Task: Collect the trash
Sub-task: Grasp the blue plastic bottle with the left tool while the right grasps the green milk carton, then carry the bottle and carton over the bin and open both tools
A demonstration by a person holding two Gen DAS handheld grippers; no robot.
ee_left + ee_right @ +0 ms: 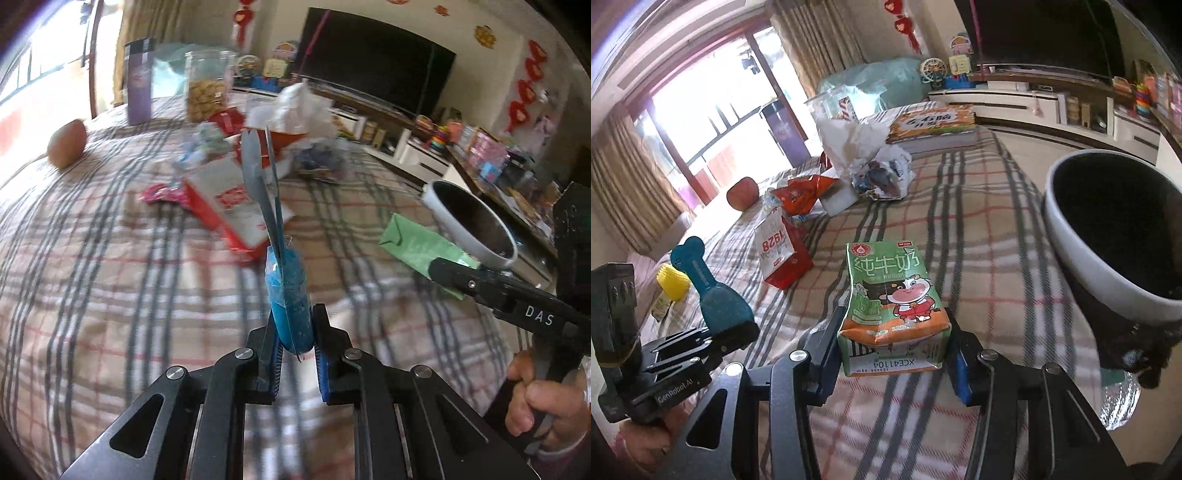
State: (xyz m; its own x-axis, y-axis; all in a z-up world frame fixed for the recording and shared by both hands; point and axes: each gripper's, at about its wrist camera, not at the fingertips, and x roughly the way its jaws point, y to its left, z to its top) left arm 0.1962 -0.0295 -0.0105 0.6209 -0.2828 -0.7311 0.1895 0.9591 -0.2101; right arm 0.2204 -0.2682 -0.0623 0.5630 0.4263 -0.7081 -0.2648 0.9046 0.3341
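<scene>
Green milk carton [892,306] clamped between right jaws; blue brush [290,299] gripped between left jaws.

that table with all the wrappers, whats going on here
A person is clearing trash off the plaid table with two handheld grippers. The right gripper is shut on a green milk carton, beside the white bin. The left gripper is shut on a blue brush. More wrappers lie further back.
</scene>
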